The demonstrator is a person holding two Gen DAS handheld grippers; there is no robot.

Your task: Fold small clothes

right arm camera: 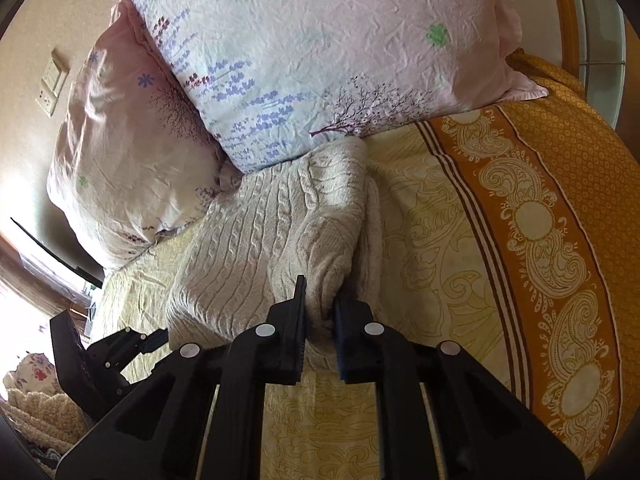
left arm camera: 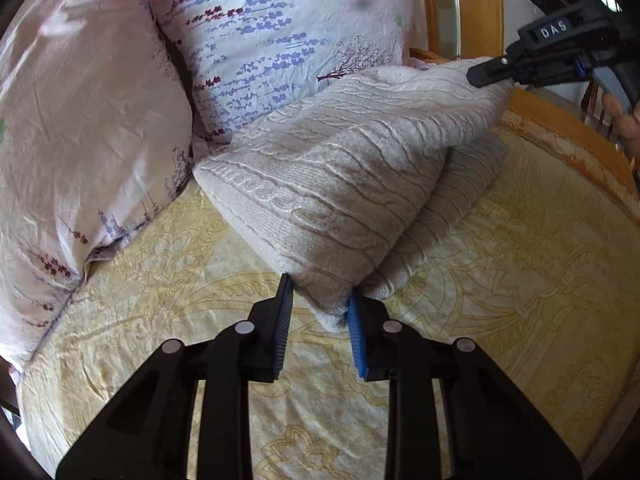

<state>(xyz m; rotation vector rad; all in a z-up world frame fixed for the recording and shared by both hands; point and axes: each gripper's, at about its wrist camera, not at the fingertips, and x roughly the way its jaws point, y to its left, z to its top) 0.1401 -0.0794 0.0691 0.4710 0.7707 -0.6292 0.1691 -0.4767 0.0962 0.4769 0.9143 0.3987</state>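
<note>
On the bed (left arm camera: 500,280), my left tool (left arm camera: 320,312) and right tool (right arm camera: 320,300) clamp sweater (left arm camera: 340,168) corners; I should lower both evenly, edges aligned.

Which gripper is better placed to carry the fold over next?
Probably the right gripper: its jaws pinch a raised, bunched edge of the knit sweater. The left gripper only holds a low corner against the bedspread.

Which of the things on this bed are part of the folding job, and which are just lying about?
Part of the job:
- cream cable-knit sweater
- left gripper, closed on one sweater corner
- right gripper, closed on another part

Just lying about:
- pink floral pillow
- pale lavender-print pillow
- yellow patterned bedspread
</note>
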